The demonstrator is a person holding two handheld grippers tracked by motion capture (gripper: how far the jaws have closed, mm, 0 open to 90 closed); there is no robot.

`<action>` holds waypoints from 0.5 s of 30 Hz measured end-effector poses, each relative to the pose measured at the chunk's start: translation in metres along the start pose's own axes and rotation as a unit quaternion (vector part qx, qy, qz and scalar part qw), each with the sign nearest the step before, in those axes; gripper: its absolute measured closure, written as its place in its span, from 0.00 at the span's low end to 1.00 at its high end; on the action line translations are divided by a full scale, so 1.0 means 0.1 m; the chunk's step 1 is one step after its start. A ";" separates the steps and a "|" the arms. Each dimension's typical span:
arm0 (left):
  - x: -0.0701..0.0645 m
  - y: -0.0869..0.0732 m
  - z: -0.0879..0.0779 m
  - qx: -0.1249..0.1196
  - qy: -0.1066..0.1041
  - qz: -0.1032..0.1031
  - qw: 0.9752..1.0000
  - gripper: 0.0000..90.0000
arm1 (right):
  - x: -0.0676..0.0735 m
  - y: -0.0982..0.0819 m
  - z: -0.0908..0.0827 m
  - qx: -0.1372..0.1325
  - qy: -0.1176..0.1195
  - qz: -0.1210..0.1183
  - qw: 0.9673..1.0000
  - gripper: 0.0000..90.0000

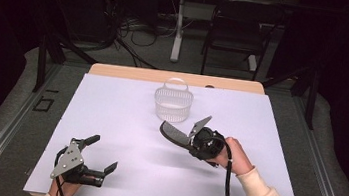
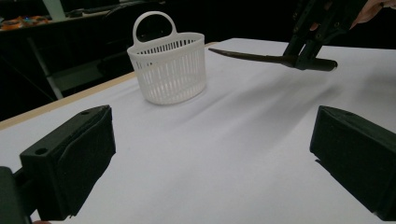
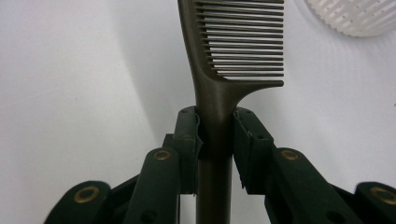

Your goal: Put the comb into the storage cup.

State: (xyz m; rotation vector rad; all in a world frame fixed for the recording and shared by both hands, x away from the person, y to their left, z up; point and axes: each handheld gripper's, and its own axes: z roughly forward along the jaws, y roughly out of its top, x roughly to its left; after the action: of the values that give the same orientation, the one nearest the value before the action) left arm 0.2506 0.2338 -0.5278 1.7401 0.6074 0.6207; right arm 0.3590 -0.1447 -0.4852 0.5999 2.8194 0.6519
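dark room, black chair (image 1: 236,32), grey floor (image 1: 10,108)

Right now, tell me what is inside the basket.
Nothing shows inside the basket: in the high view its open top reveals only white slatted wall. Its floor is covered by the near wall, so something flat there could stay hidden. The comb is outside it, held by the right gripper.

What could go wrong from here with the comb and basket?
1. The right tongs pinch the comb only on its narrow handle, with the toothed end sticking far out; it might pivot or slip.
2. The basket looks light and stands loose on the table; a low approach could knock or tip it.
3. Its handle arches over the opening, so the comb could snag there going in.
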 end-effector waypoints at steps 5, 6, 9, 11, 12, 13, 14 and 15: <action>0.00 0.00 0.00 0.000 0.000 0.000 1.000 0.00 | -0.02 -0.05 -0.04 -0.015 -0.002 0.009 1.000 0.81; 0.00 0.00 0.00 0.000 0.000 0.000 1.000 0.00 | -0.02 -0.06 -0.05 -0.017 -0.003 0.014 1.000 0.81; 0.00 0.00 0.00 0.000 0.000 0.000 1.000 0.00 | -0.03 -0.09 -0.07 -0.023 -0.004 0.018 1.000 0.81; 0.00 0.00 0.00 0.000 -0.001 0.001 1.000 0.00 | -0.03 -0.11 -0.08 -0.029 -0.004 0.020 0.999 0.81; 0.00 0.00 0.00 0.000 0.000 0.001 1.000 0.00 | -0.03 -0.12 -0.08 -0.033 -0.005 0.020 0.999 0.81; 0.00 0.00 0.00 0.000 0.000 0.001 1.000 0.00 | -0.04 -0.12 -0.08 -0.033 -0.006 0.021 0.999 0.81; 0.00 0.00 0.00 -0.001 -0.001 0.001 1.000 0.00 | -0.04 -0.13 -0.08 -0.037 -0.007 0.024 0.999 0.81; 0.00 0.00 0.00 0.000 -0.001 0.001 1.000 0.00 | -0.04 -0.14 -0.09 -0.039 -0.008 0.025 0.999 0.81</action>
State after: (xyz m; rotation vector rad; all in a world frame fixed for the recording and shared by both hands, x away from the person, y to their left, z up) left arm 0.2504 0.2340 -0.5276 1.7400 0.6050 0.6209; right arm 0.3559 -0.1610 -0.4833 0.6602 2.7572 0.7586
